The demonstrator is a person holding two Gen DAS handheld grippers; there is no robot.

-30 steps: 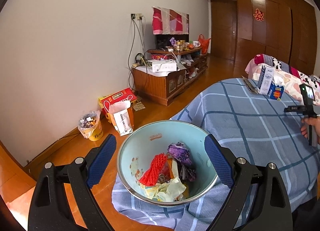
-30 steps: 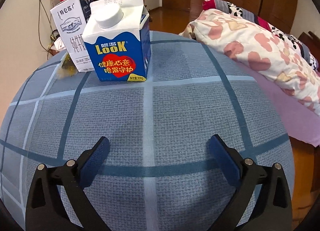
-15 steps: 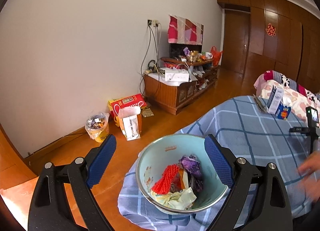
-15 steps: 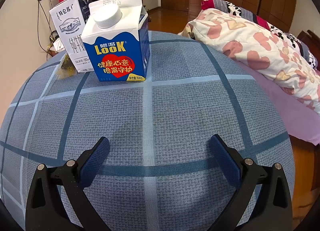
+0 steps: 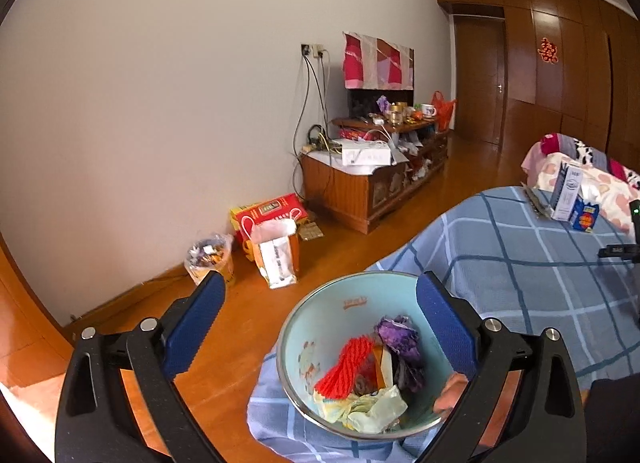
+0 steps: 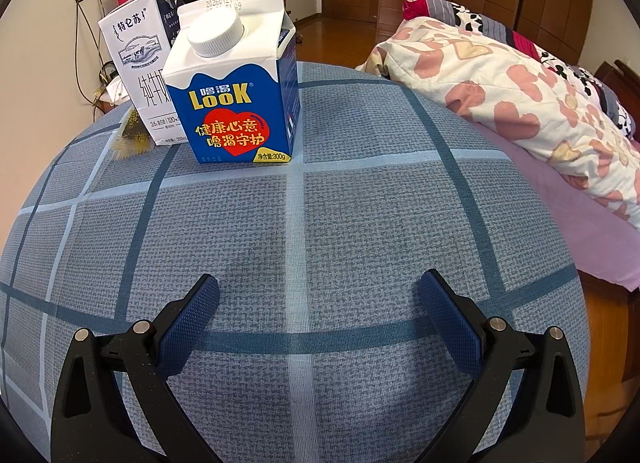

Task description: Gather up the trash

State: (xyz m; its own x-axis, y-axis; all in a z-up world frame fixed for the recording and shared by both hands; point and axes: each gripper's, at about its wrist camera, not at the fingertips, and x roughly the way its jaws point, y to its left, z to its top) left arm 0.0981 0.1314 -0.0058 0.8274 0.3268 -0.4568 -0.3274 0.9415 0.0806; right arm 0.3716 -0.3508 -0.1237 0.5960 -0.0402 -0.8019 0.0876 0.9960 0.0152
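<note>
Swung leftward, the left hand-held gripper [image 5: 318, 303] is opening, empty, above the pale-blue enamel trash basin [image 5: 320, 315]; the right hand-held gripper [image 6: 318, 303] stays spread before the 2 cartons.

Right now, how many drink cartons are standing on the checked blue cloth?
2. The blue carton stands in front with its white cap on; the white carton stands just behind it to the left. None looks hidden.

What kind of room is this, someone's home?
Most likely a bedroom in a lived-in home. A bed with a heart-patterned quilt sits beside the checked blue cloth, a low wooden cabinet cluttered with household things stands along the wall, and a wooden door leads out.
</note>
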